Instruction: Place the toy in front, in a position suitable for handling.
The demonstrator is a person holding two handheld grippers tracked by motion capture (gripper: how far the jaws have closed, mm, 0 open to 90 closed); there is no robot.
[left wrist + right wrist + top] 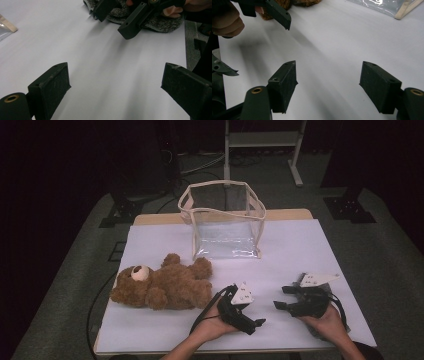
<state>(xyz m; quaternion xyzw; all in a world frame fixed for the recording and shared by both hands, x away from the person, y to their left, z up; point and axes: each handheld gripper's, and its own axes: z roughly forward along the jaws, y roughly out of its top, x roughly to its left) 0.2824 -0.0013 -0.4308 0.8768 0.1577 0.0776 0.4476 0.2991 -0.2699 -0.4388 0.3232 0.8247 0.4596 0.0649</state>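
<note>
Grippers, left point(248, 312) and right point(283, 296), rest wide and empty near the table's front edge, bear point(162, 285) lying at its left edge, so reaching it looks next, bag point(223, 220) waiting behind.

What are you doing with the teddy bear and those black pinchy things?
A person holds a left gripper and a right gripper, both open and empty, low over the white table. The brown teddy bear lies on its back beside the left gripper, untouched. A clear bag stands open behind it. Nothing has been picked up yet.
</note>
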